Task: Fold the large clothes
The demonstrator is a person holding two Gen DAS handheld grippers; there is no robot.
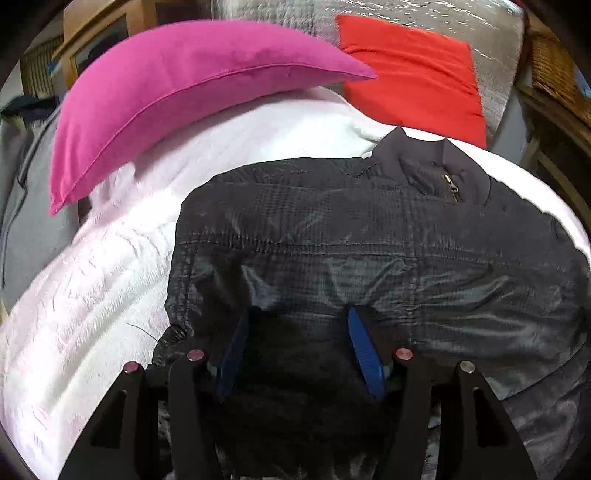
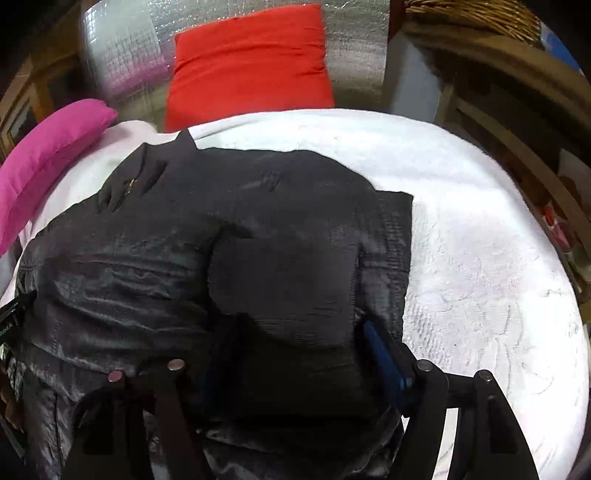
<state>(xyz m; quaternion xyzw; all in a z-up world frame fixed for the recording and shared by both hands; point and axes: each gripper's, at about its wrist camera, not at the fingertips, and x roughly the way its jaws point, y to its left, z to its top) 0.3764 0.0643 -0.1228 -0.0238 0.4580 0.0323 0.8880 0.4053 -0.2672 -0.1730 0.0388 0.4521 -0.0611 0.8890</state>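
Note:
A black shiny quilted jacket [image 1: 369,240] lies spread on a white bed cover [image 1: 92,314], its collar and zip pull [image 1: 450,188] toward the pillows. My left gripper [image 1: 301,317] hovers over the jacket's near-left part. Its blue pads [image 1: 364,350] stand apart, with dark fabric lying loose between them. In the right wrist view the same jacket [image 2: 184,258] has a rounded fold over its right side. My right gripper [image 2: 291,328] stands open astride that fold. One blue pad [image 2: 384,362] shows at the jacket's right edge; the other is lost in the dark cloth.
A pink pillow [image 1: 166,92] and a red pillow [image 1: 413,74] lie at the head of the bed against a silvery padded backing. Bare white cover [image 2: 480,258] stretches right of the jacket. Wooden furniture [image 2: 517,147] and a wicker basket [image 2: 480,14] stand beyond the bed's right edge.

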